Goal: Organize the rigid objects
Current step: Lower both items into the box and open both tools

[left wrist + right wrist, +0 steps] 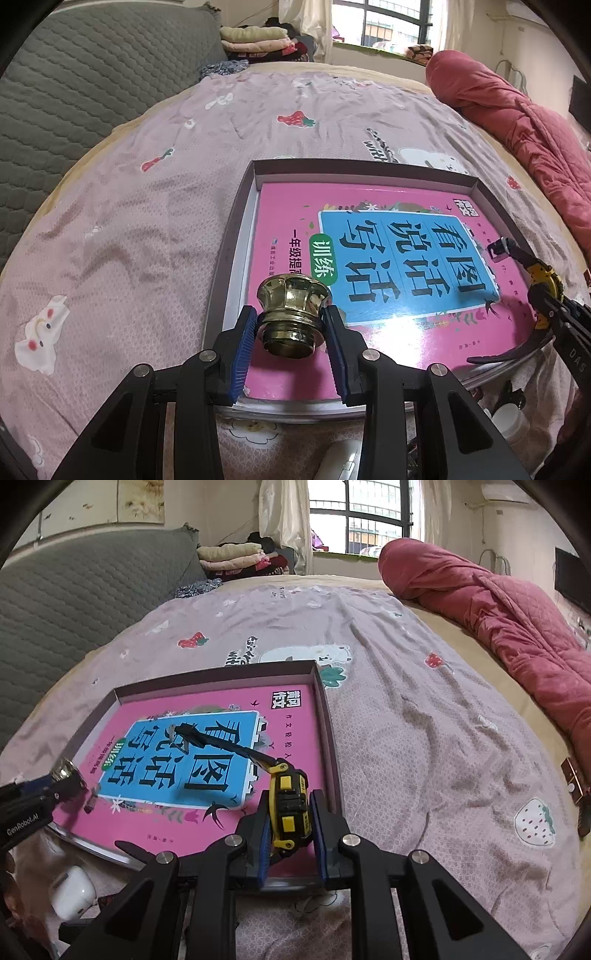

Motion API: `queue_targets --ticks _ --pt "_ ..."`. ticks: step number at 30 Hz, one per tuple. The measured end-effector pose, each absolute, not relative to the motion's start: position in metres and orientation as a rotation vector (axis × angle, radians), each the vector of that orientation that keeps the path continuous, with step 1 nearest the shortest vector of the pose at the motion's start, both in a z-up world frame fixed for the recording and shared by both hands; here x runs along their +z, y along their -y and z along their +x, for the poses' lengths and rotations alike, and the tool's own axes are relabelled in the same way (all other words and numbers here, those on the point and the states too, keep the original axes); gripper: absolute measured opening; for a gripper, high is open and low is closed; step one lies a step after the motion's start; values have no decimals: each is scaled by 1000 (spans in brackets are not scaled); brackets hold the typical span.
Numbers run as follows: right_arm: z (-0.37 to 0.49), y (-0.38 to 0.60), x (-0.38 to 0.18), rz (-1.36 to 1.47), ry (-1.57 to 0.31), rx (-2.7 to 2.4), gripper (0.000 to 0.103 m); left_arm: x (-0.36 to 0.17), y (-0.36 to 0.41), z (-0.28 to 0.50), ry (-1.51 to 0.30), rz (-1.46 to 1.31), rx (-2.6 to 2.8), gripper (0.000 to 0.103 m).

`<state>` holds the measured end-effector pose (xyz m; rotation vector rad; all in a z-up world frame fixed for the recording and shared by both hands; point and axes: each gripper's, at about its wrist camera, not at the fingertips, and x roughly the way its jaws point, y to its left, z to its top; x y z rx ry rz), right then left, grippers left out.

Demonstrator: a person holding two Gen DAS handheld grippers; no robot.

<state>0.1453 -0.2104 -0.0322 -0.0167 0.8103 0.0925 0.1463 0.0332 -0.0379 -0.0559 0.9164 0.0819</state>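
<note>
While my left gripper [291, 332] pinches the slick, rigid gold cap [293, 314] at its neck, my right gripper [288, 827] clamps the stiff-cased watch [290, 805] just ahead.

Left claw [291, 325]: angled downward, blue-padded jaws part-closed and pressing both sides of a gold knob [293, 314], held over the near left corner of the box [236, 206]. Right claw [288, 823]: angled downward, jaws nearly together, clamped on the case of a yellow and black watch [290, 801] near the box's near right corner, strap extending forward.
</note>
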Motion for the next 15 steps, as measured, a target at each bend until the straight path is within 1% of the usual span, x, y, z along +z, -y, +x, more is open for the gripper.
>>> queue_targets --ticks 6,15 --pt "145 205 -35 -64 -819 84 20 -39 -37 146 -918 -63 82 38" --pt "142 207 -28 -45 -788 98 20 -40 -45 146 -923 -115 56 38"
